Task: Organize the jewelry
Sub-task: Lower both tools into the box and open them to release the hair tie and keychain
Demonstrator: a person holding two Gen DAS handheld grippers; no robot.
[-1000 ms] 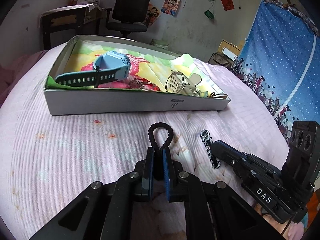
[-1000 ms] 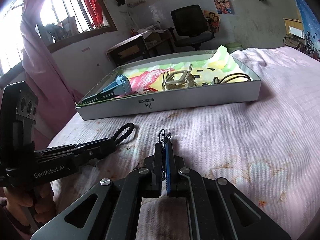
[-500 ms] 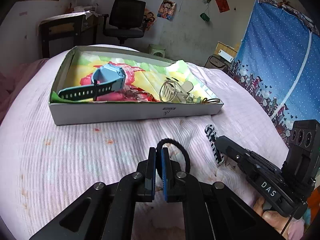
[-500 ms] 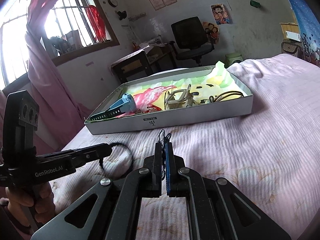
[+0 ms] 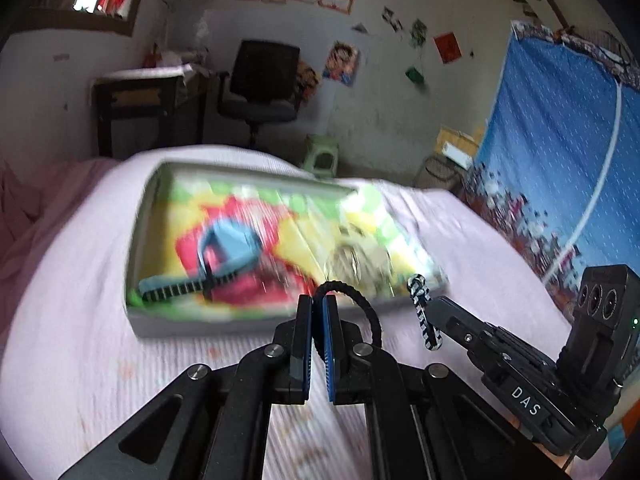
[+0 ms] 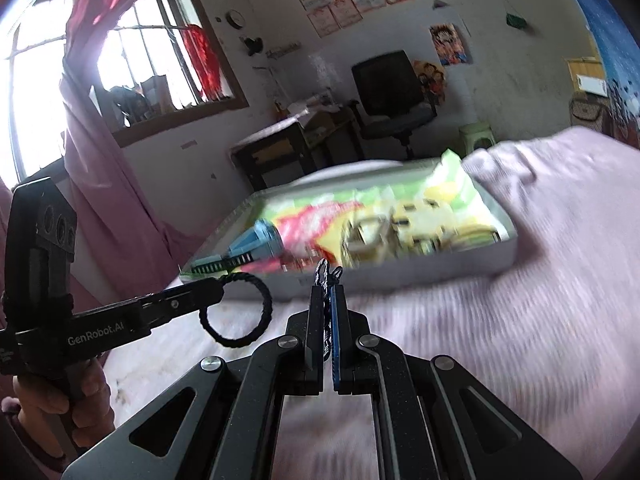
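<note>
Left wrist view: left gripper [image 5: 318, 308] clamps a black braided ring [image 5: 362, 300], right gripper [image 5: 430, 312] a striped clip [image 5: 424, 320], both unplaced short of the tray [image 5: 208, 324] already holding a watch [image 5: 224, 252].

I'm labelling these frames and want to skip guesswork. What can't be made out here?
- Small metal pieces in the box: motion blur in both views; type and count unreadable.
- Striped item: right gripper covers its lower end.
- Black braided loop: left gripper hides the clamped part.
- Wall papers: too small.
</note>
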